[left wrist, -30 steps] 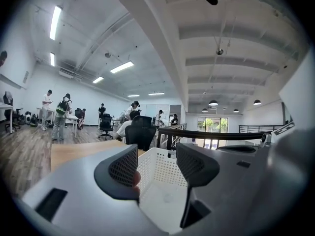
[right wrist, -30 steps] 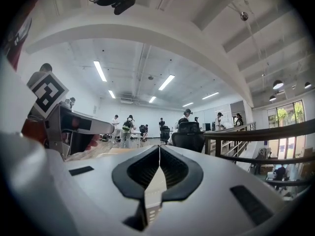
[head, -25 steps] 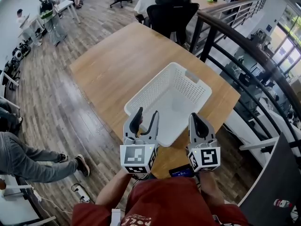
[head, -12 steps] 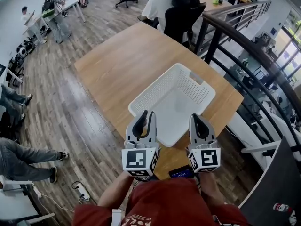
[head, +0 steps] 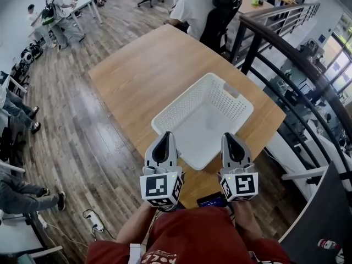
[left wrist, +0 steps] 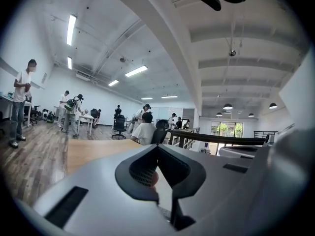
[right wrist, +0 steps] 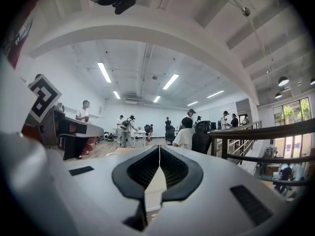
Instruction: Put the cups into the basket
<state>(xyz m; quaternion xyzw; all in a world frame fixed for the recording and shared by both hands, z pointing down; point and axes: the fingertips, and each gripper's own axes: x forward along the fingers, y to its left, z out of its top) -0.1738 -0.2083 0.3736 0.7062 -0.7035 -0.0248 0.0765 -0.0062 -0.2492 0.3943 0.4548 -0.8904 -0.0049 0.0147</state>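
Jaws have just closed empty on the left gripper (head: 164, 137) and meet on the right gripper (head: 229, 138), near the basket (head: 181, 100).

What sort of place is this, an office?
Probably an open-plan office or lab: a wooden table, a black office chair, people standing by white desks, and a metal railing alongside.

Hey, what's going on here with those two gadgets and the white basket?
A person holds a two-jaw gripper in each hand at a wooden table. The left gripper and right gripper point at an empty white perforated basket, just short of it. The left one's jaws have just closed on nothing; the right one's are shut and empty too. Cups should go into the basket, but none is in sight.
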